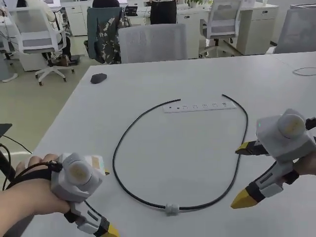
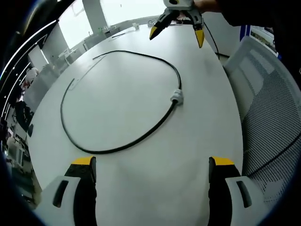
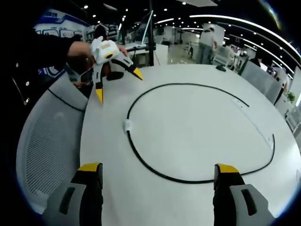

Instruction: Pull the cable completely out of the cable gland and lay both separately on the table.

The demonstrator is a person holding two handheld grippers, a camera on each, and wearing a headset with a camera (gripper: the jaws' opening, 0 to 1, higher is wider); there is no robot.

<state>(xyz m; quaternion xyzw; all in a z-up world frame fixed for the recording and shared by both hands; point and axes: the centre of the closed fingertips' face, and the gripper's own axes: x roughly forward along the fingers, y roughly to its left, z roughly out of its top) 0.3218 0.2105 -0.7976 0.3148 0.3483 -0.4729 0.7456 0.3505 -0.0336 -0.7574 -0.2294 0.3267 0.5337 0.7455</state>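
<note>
On table (image 1: 187,148), cable (image 1: 114,154) loop, ends away.

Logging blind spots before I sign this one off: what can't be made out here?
- Cable gland: too small in every view to tell how tightly it grips the cable.
- Left tongs: in the head view, one tip is cut by the bottom edge, the other sits behind the housing.
- Dark object beyond the cable: too small to identify.

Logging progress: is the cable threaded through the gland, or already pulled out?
In: the black cable runs into the white gland and continues out its other side, both lying on the table.
</note>
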